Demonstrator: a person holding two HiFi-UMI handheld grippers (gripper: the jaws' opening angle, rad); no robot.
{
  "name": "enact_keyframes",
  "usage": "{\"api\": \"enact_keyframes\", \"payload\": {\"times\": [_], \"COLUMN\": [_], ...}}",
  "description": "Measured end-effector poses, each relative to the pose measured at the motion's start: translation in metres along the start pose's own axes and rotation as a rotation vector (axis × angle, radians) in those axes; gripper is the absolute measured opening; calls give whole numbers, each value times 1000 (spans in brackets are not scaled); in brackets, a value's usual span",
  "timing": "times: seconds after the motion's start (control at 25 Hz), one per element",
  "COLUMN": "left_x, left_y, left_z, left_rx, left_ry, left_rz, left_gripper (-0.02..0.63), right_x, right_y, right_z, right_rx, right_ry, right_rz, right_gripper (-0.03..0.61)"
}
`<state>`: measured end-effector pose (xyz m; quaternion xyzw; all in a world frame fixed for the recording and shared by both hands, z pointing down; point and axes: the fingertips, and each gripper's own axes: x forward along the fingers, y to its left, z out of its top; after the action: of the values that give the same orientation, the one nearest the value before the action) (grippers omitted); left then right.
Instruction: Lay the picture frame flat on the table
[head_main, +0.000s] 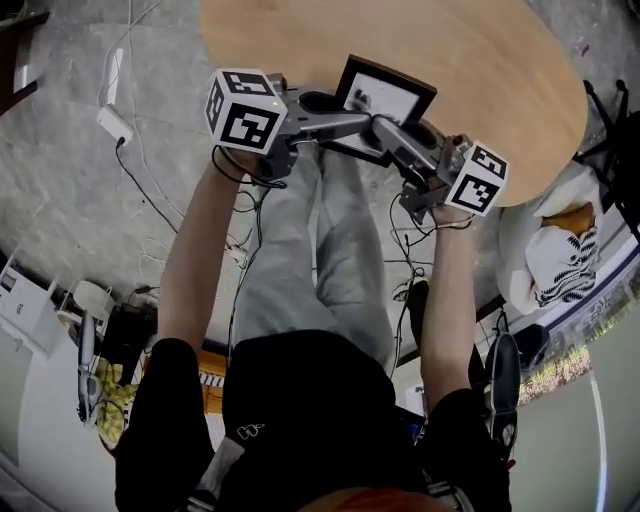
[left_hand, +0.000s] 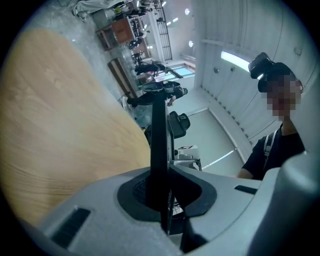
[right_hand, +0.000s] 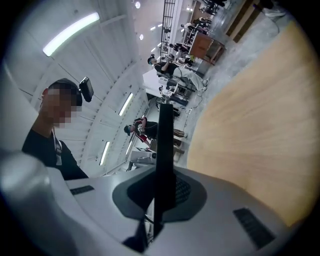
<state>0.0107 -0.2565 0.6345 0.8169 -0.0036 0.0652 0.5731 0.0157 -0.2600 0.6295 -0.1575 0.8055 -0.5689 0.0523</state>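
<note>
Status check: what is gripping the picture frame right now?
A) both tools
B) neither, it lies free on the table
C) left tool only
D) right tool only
A: the left tool and the right tool each have their jaws shut on a thin dark edge of the picture frame.

In the head view the left gripper (head_main: 342, 124) and the right gripper (head_main: 392, 138) cover the near edge of the picture frame (head_main: 388, 95). The print inside the frame is too small to tell. Behind the frame the table (head_main: 480, 70) is cut by the top border. Both gripper views show the frame only edge-on — its face is hidden.
</note>
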Motion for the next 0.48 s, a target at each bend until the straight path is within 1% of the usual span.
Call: {"api": "enact_keyframes", "payload": {"times": [0.12,0.24,0.36,0.4,0.48], "left_x": [5,8,-9,-19,-37], "left_y": [17,22,34,39,53], "left_z": [-14,-19,-18,-18,-19], "left_rx": [4,23,39,39,32], "left_ry": [22,1,-53,-77,-118], "left_rz": [-3,-1,66,99,174], "left_gripper": [40,45,105,109,109], "right_x": [-3,-9,-16,-19,-23], "right_y": [-18,-23,-32,-38,-55], "right_z": [-15,-18,-10,-5,5], "right_rx": [30,51,72,75,64], "right_ry": [-6,-34,-91,-109,-129], "right_rz": [24,58,58,43,-14], "right_gripper": [18,17,17,17,17]}}
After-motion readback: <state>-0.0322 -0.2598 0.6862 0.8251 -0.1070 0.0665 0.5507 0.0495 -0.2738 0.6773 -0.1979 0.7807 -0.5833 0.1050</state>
